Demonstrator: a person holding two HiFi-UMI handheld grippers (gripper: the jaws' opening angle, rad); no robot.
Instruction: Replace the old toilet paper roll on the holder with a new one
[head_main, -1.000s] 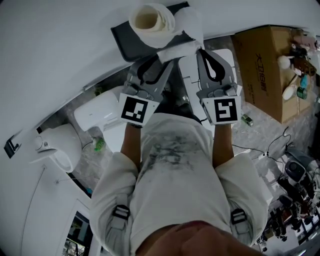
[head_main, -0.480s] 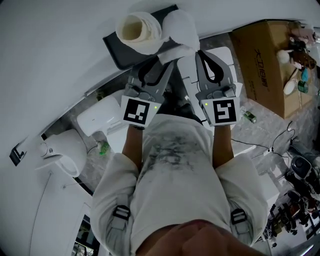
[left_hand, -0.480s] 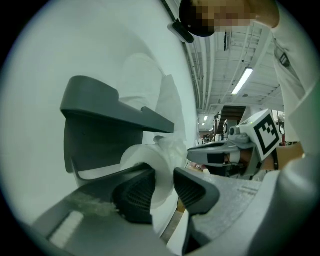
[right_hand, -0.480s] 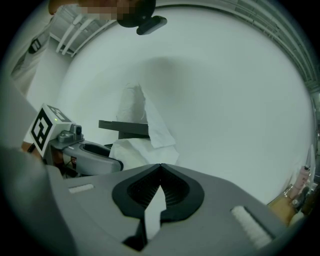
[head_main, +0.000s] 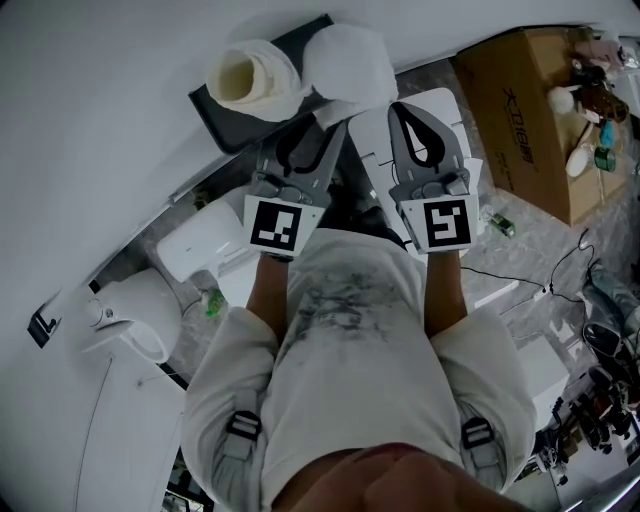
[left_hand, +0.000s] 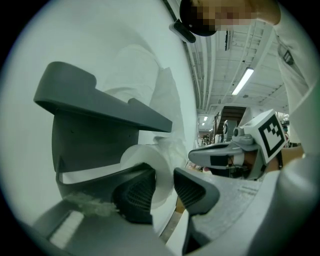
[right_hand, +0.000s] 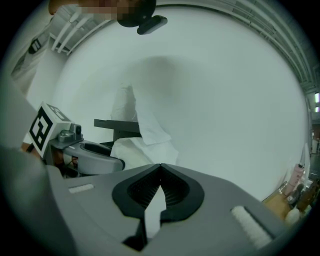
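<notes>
White wall (left_hand: 75, 35), holder (left_hand: 95, 107) — left gripper (left_hand: 164, 179) clamping toilet roll (left_hand: 146, 156)

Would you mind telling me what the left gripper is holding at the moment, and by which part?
The left gripper appears to hold the toilet paper roll by its near end, one jaw on each side, just below the holder.

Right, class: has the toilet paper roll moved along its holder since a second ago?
Yes: the roll has slid left along the dark holder, toward its left end.
</notes>
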